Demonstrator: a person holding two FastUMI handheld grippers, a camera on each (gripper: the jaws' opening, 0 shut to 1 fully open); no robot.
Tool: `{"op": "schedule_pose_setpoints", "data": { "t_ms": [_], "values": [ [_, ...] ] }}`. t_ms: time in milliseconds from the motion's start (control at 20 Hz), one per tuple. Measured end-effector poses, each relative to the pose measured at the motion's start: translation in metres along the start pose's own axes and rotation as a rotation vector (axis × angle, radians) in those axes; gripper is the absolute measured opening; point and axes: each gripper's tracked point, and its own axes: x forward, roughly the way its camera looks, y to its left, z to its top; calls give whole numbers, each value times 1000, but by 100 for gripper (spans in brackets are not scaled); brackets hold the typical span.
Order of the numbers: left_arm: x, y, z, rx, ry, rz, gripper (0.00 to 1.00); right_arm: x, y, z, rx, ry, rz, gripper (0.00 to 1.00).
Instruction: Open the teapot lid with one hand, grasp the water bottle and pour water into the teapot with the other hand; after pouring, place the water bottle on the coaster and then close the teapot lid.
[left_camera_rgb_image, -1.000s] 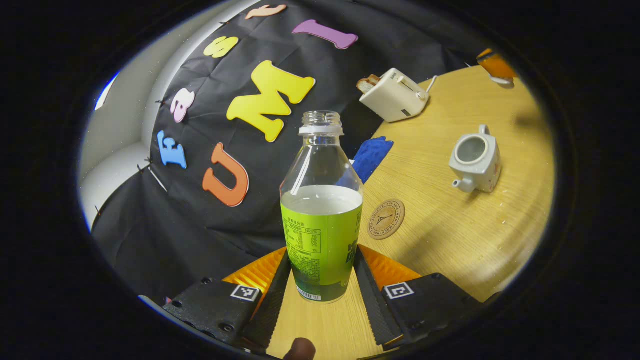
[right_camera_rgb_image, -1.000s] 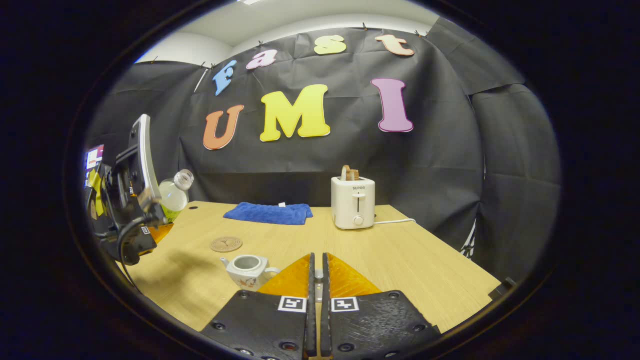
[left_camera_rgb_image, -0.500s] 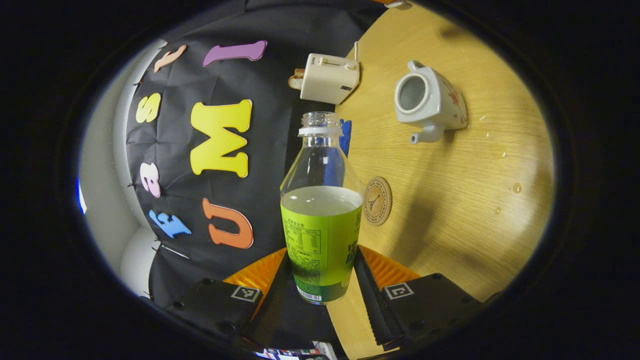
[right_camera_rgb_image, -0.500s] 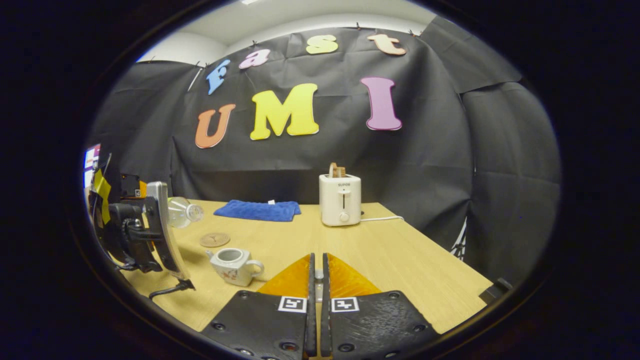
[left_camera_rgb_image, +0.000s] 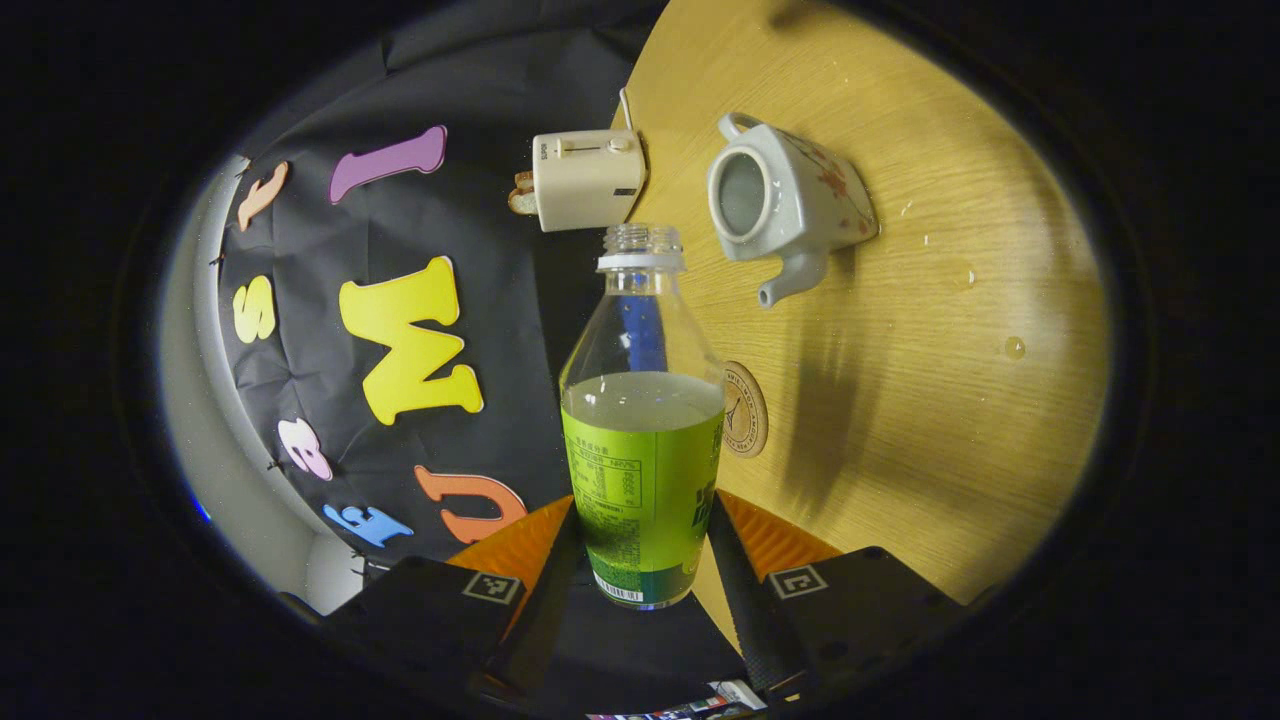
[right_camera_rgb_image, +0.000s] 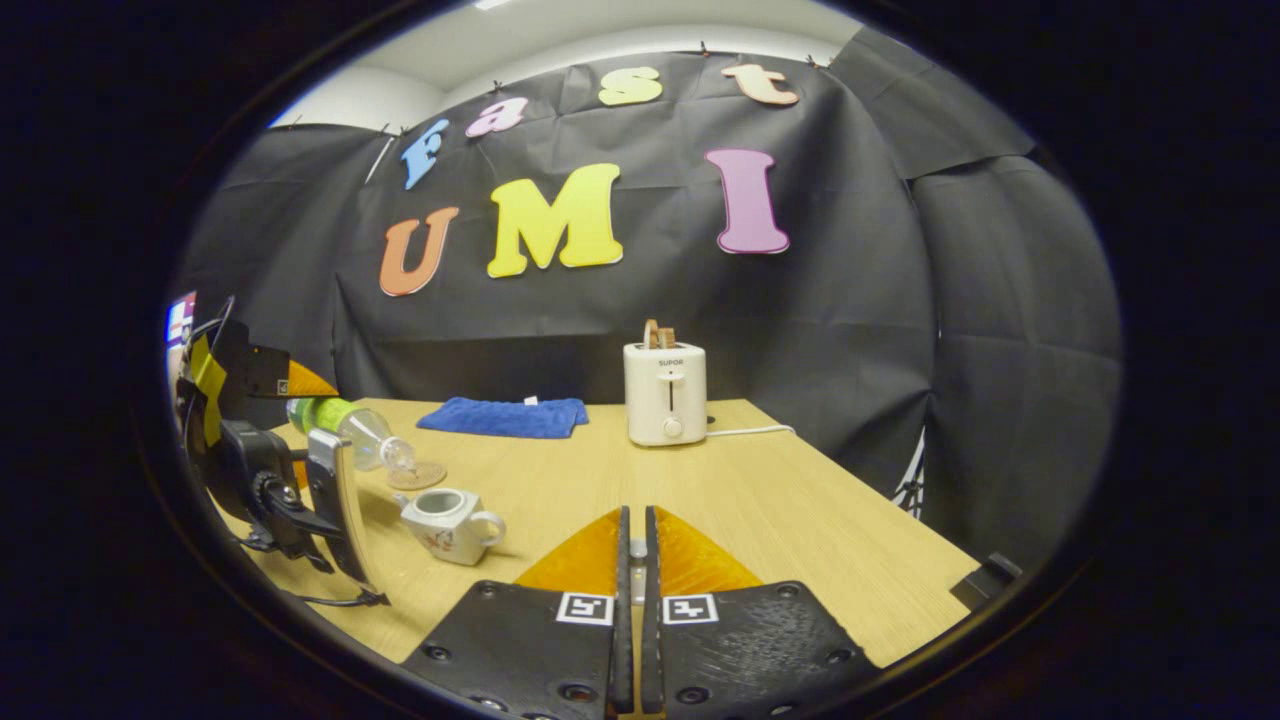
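In the left gripper view, the left gripper (left_camera_rgb_image: 645, 560) clamps the water bottle (left_camera_rgb_image: 643, 440) by its green-labelled lower body, one finger on each side, which leaves the uncapped neck free to serve as a spout. The bottle is tipped far over, so the desk (left_camera_rgb_image: 950, 420) stands like a wall beside it, and its mouth sits just beside the open top of the teapot (left_camera_rgb_image: 785, 200) — a pour is being lined up, I judge, though no stream is visible. The teapot's lid is off and its hollow faces the bottle. The round coaster (left_camera_rgb_image: 745, 408) lies on the desk near the teapot's spout side, partly behind the bottle, ready to take the bottle afterwards. A few droplets dot the wood beyond the teapot, and a white toaster (left_camera_rgb_image: 585, 180) stands behind it. In the right gripper view, the right gripper (right_camera_rgb_image: 632, 560) is drawn nearly closed on a small pale piece between its fingers — probably the lid, though too little shows to be sure — held well apart from the teapot (right_camera_rgb_image: 445, 522), clear of the pour. There the bottle (right_camera_rgb_image: 355, 432) slants down over the teapot, with the coaster (right_camera_rgb_image: 418, 475) just behind it and a blue cloth (right_camera_rgb_image: 503, 416) farther back.
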Motion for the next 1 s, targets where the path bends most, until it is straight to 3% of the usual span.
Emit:
{"op": "schedule_pose_setpoints", "data": {
  "t_ms": [350, 1000],
  "values": [
    [1, 15, 3, 137, 7, 13, 75, -1, -9, -1, 9, -3, -11, 3],
    [-1, 28, 8, 293, 40, 9, 75, -3, -10, -4, 15, 5, -5, 3]
  ]
}}
